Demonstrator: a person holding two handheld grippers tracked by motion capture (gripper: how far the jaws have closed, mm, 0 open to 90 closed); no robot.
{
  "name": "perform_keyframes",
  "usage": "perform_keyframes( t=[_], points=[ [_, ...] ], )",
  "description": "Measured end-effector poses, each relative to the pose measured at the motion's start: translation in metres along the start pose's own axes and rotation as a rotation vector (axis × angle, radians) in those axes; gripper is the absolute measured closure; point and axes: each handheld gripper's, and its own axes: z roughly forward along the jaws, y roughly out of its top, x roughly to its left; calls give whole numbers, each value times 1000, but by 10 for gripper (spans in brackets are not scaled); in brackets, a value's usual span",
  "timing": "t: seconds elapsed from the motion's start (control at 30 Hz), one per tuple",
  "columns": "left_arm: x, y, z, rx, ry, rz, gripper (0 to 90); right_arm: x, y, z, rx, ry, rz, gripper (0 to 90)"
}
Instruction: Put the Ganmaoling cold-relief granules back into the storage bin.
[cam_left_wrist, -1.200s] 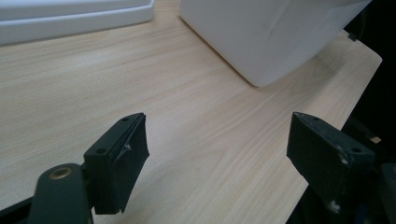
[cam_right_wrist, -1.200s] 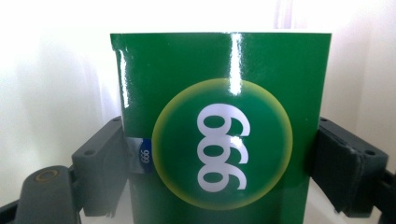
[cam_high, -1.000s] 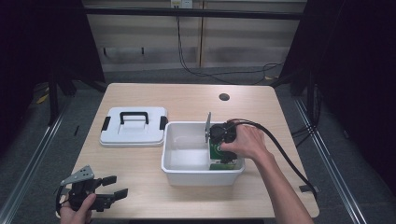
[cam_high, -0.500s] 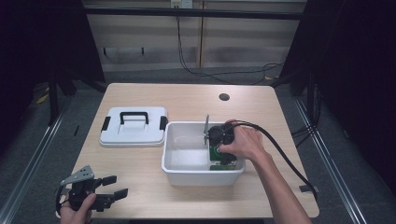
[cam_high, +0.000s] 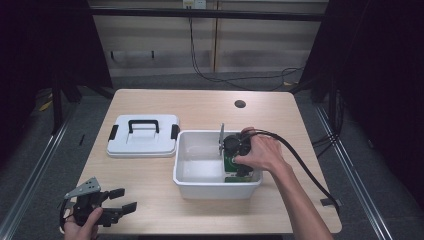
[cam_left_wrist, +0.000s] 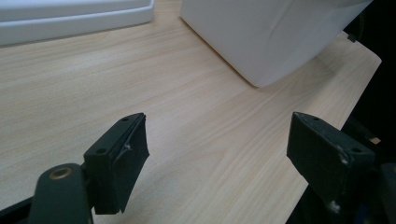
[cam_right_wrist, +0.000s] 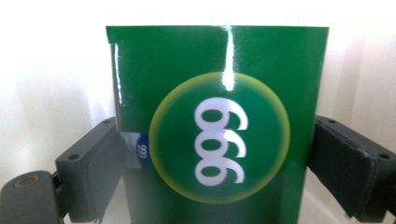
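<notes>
A glossy green box with "999" in a yellow-rimmed circle stands between the jaws of my right gripper, which press on its two sides. In the high view that right gripper points down into the right end of the white bin, with the green box low against the bin's near wall. My left gripper rests open at the table's near left corner. Its jaws are wide apart over bare wood, with nothing between them.
A white lid with a black handle and side clips lies flat left of the bin. The bin wall and lid edge lie ahead of the left gripper. A dark round hole marks the far tabletop. The right cable trails off the right edge.
The right gripper with the green box has sunk slightly lower into the bin. The left gripper has stayed where it was.
</notes>
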Motion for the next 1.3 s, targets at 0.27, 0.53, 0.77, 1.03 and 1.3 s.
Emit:
perform_keyframes(
  t=[0.27, 0.53, 0.77, 1.03, 1.3],
  points=[
    [0, 0, 0, 1, -1, -1, 204, -1, -3, -4, -38, 4, 0, 84],
    [0, 0, 0, 3, 0, -1, 204, 0, -12, -15, -101, -2, 38, 83],
    [1, -1, -2, -8, 14, -14, 204, 1, -25, -27, -214, 14, 88, 83],
    [1, -1, -1, -5, 12, -10, 204, 3, -42, -39, -355, -9, 133, 95],
    [1, -1, -1, -7, 14, -11, 205, 8, -61, -48, -480, -12, 172, 109]
  ],
)
